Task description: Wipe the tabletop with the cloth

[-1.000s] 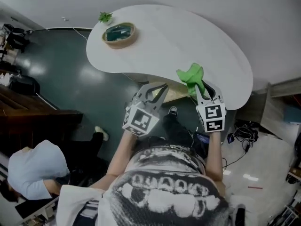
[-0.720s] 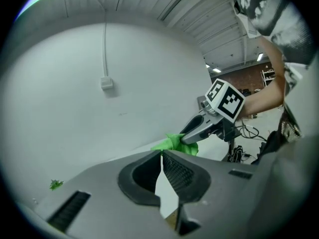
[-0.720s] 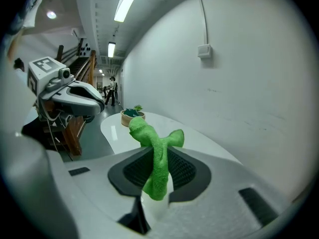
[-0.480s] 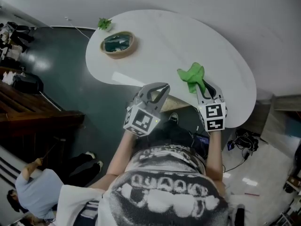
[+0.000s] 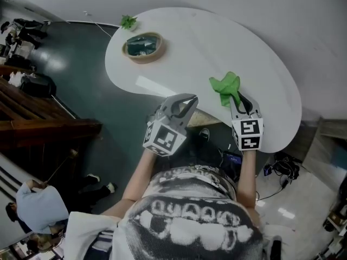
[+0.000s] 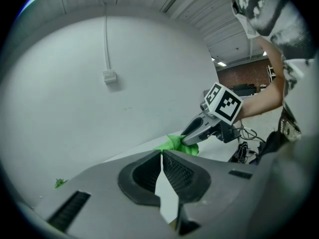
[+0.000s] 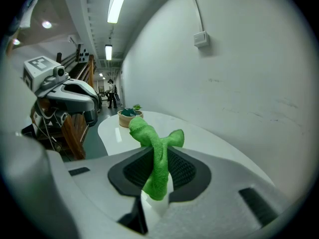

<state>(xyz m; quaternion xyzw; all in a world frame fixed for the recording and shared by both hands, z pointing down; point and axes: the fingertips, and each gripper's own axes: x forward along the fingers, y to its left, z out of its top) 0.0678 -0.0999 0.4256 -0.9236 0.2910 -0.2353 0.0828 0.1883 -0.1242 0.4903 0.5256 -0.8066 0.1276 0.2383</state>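
A green cloth (image 5: 225, 84) hangs bunched over the near right part of the white curved tabletop (image 5: 217, 42). My right gripper (image 5: 237, 97) is shut on it; in the right gripper view the cloth (image 7: 149, 133) stands up from between the jaws of that gripper (image 7: 159, 156). My left gripper (image 5: 184, 101) hovers off the table's near edge, over the floor, shut on nothing. In the left gripper view its jaws (image 6: 161, 158) meet, and beyond them are the cloth (image 6: 175, 143) and the right gripper (image 6: 197, 129).
A tan bowl (image 5: 142, 46) with dark green contents sits at the table's far left, a small green sprig (image 5: 129, 21) just behind it. A grey wall borders the far side. Wooden furniture (image 5: 38, 118) and a person (image 5: 30, 207) are at left; cables (image 5: 282, 167) lie at right.
My left gripper's jaws, apart a second ago, have come together. The right gripper keeps hold of the cloth, and both hands have barely shifted against the table.
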